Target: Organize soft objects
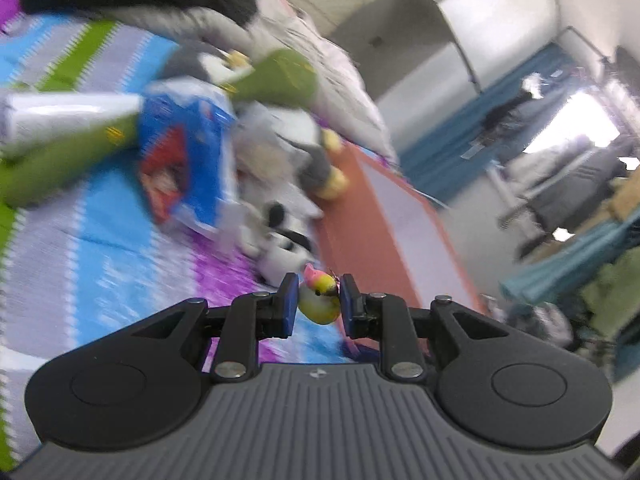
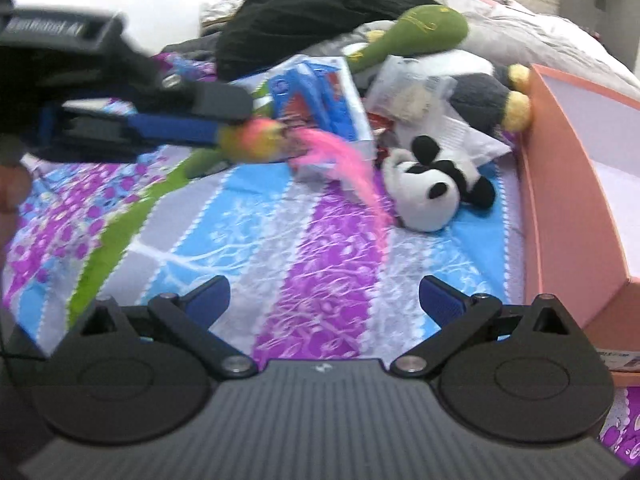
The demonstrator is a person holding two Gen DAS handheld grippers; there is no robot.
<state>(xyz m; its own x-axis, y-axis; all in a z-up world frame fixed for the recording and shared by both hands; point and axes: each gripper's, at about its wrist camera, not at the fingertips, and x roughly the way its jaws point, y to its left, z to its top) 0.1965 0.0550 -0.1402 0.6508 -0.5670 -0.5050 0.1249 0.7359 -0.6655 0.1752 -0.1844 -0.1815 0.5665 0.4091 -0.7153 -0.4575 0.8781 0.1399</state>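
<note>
My left gripper (image 1: pixel 319 300) is shut on a small yellow and pink toy bird (image 1: pixel 319 298), held above the patterned bed cover. In the right wrist view the left gripper (image 2: pixel 224 130) comes in from the left with the bird (image 2: pixel 252 142) and its pink feather tail (image 2: pixel 352 172) trailing. My right gripper (image 2: pixel 324 296) is open and empty, low over the bed cover. A black and white panda plush (image 2: pixel 436 188) lies ahead of it, next to an orange box (image 2: pixel 560 200); the box also shows in the left wrist view (image 1: pixel 384 220).
A blue and white carton (image 2: pixel 324 92), a green plush (image 2: pixel 420 28), a grey and yellow plush (image 2: pixel 496 100), a plastic packet (image 2: pixel 408 92) and black clothing (image 2: pixel 312 12) lie piled at the back of the bed. The bed cover (image 2: pixel 320 248) is striped purple, blue, grey and green.
</note>
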